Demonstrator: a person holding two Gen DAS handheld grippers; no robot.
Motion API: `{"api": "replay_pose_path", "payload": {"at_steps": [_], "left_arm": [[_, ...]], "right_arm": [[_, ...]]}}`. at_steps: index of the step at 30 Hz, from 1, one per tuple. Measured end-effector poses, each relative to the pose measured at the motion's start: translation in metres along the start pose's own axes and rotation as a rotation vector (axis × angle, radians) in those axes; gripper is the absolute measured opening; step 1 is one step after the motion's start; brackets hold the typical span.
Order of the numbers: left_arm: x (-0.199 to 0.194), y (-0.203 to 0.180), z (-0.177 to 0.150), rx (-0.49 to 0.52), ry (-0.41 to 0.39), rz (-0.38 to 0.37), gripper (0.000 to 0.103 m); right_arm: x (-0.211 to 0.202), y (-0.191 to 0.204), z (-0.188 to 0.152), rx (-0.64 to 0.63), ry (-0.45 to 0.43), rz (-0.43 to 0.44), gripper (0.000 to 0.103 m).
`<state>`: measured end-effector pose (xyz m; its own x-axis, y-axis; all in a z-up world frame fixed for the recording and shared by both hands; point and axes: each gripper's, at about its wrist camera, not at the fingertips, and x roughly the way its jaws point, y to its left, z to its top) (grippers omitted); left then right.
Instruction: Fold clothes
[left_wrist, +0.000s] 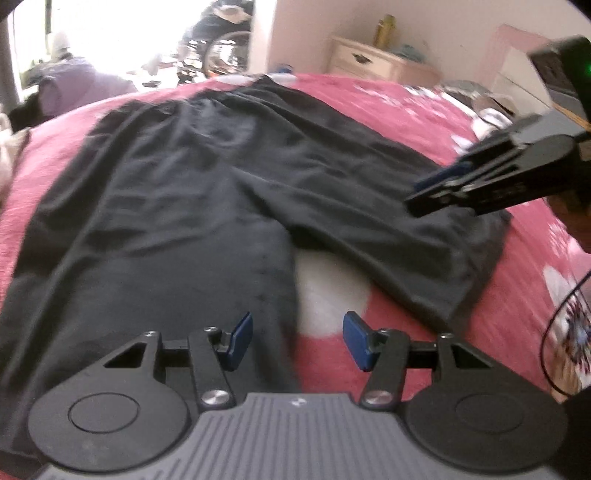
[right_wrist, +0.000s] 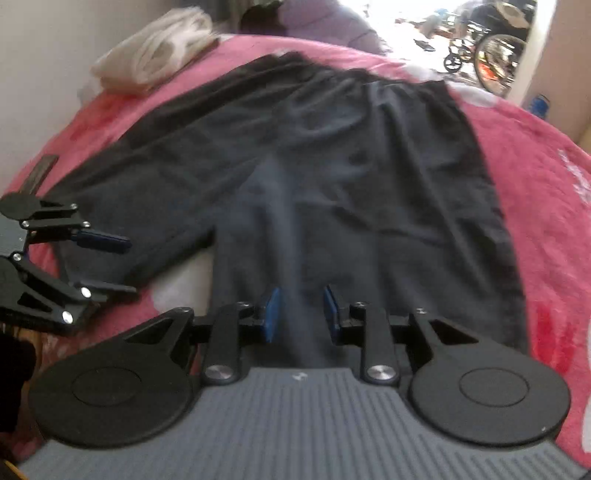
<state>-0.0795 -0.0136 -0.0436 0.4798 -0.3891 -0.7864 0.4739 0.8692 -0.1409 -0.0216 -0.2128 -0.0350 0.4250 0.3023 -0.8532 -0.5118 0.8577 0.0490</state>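
1. On the pink bed cover (left_wrist: 480, 122), a pair of black shorts (left_wrist: 177, 192) is lying spread flat, both legs pointing toward the grippers and the waistband at the far side.
2. The shorts are looking thin, soft and light; I judge they will be draping and sliding, so pinching the leg hems or waistband corners seems best.
3. The left gripper (left_wrist: 297, 341) is hovering just over the gap between the legs, fingers released and holding nothing.
4. The right gripper (right_wrist: 301, 314) is hanging over the other leg's hem, fingers parted, gripping nothing.
5. Beyond the shorts' left side, folded white cloth (right_wrist: 155, 48) is sitting near the edge; nothing is lying on the shorts themselves.
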Motion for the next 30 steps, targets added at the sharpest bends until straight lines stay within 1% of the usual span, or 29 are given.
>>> {"api": "replay_pose_path", "payload": {"at_steps": [3,6,10,13,20,30], "left_arm": [[0.004,-0.007,-0.006,0.008,0.033,-0.037,0.056],[0.007,-0.011,-0.011,0.027,0.061,-0.066,0.056],[0.009,-0.016,-0.019,0.041,0.079,-0.086,0.056],[0.010,-0.017,-0.022,0.045,0.086,-0.092,0.056],[0.009,-0.017,-0.022,0.029,0.102,-0.112,0.056],[0.008,-0.026,-0.029,0.067,0.129,-0.139,0.058]], "right_arm": [[0.009,0.005,-0.008,-0.025,0.042,0.005,0.025],[0.007,0.012,-0.020,-0.046,0.084,-0.002,0.025],[0.012,0.016,-0.038,-0.029,0.138,0.002,0.025],[0.007,0.019,-0.049,-0.026,0.152,-0.002,0.026],[-0.003,0.021,-0.061,-0.012,0.174,-0.007,0.026],[-0.010,0.018,-0.083,0.044,0.227,0.000,0.026]]}}
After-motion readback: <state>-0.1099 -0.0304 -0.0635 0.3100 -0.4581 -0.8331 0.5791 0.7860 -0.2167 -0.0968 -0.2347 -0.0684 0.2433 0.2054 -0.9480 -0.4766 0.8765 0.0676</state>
